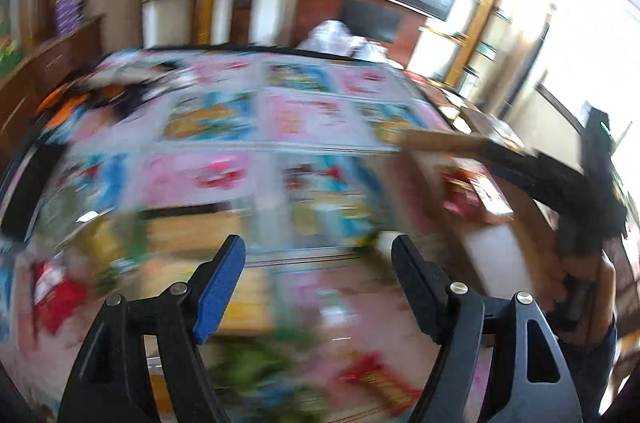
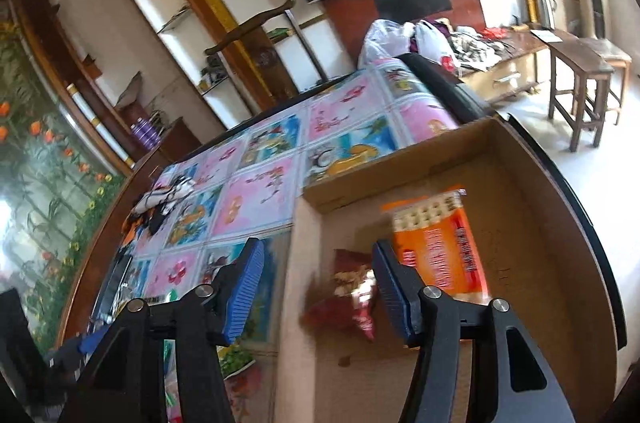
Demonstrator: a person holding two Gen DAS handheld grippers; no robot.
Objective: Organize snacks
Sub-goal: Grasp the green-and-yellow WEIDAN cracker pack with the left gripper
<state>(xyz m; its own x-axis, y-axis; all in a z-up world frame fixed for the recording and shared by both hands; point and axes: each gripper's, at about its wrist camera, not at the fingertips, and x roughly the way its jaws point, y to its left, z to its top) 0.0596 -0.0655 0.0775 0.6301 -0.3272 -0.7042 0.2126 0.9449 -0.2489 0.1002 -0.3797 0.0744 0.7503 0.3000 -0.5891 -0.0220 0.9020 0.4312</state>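
Two snack packets lie inside an open cardboard box (image 2: 520, 183) on a table covered with a flowered cloth (image 2: 256, 183): an orange packet (image 2: 436, 243) flat on the box floor, and a dark red packet (image 2: 348, 291) just beside it. The right gripper (image 2: 316, 287) hangs above the box's near wall, jaws apart, holding nothing. The left gripper (image 1: 318, 283) is also spread wide and empty, over blurred, colourful packets (image 1: 256, 375) on the table.
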